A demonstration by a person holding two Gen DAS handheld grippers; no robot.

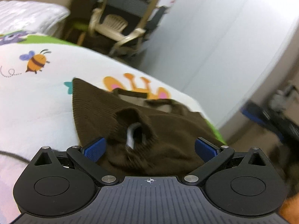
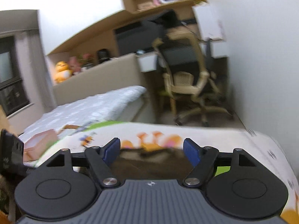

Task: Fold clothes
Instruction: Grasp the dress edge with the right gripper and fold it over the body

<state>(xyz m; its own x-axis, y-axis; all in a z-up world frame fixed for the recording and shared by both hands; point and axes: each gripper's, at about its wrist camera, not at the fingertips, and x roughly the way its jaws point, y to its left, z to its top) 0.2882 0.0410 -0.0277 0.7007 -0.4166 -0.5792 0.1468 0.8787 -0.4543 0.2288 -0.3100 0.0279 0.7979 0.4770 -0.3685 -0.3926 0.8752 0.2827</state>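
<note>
Both grippers' spread jaws flank the brown sweater (image 1: 130, 123).

Bed cover (image 1: 37, 100), white, cartoon print; brown sweater (image 1: 158, 136) lying on it.

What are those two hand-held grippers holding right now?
Nothing. Both the left hand-held gripper and the right hand-held gripper are open above the brown sweater.

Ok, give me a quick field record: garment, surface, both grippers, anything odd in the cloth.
garment: brown ribbed knit sweater, partly bunched
surface: white cartoon-print bedspread with bee and giraffe
left gripper: open, over the sweater, nothing held
right gripper: open, sweater edge between the fingers, view blurred
odd: grey object showing through a fold opening, unidentifiable
</note>
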